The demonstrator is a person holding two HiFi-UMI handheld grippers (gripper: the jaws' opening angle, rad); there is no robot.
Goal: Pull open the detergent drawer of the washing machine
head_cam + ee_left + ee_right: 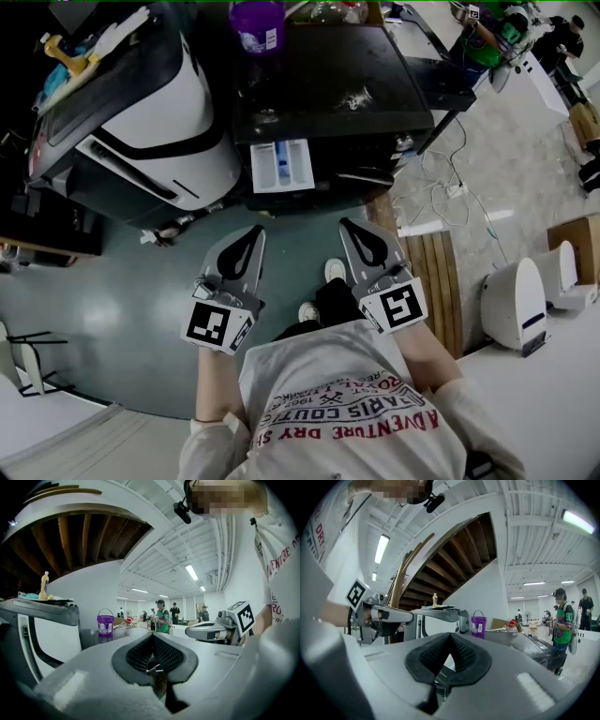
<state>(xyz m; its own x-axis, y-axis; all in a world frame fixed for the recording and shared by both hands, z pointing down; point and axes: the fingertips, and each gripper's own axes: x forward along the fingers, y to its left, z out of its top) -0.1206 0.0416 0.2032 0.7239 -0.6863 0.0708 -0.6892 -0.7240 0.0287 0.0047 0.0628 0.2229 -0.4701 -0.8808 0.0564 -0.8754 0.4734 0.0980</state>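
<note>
1. Nearest, at lower centre of the head view, the left gripper (253, 232) is a grey two-jaw tool with a black-and-white marker cube. Its jaws are pressed together on nothing. The matching right gripper (350, 226) also has its jaws closed and empty. Both point towards the machine and hang well apart from it.
2. Just beyond them, at upper centre, the white plastic detergent drawer with blue compartments (281, 166) juts out of the front of the black-topped washing machine (323, 89). I judge it to be pulled open already.
3. Risk: the drawer projects into the gap in front of the grippers. A forward swing of either one could knock it, slam it back or strain its runners.
4. Risk: a further tug on its lip might bring the drawer right out of its slot. It would then drop to the grey-green floor (112, 309).
5. Risk: a jolt to the machine could shift the purple plastic bucket with a white label (256, 23), which stands at the far edge of the machine's top.
6. Risk: thin white cables (450, 192) trail across the floor at the right, and a step that way could snag them.
7. Count: two grippers, one drawer, one washing machine and one purple bucket. There are also two white shoes (335, 270) on the floor between the grippers.
</note>
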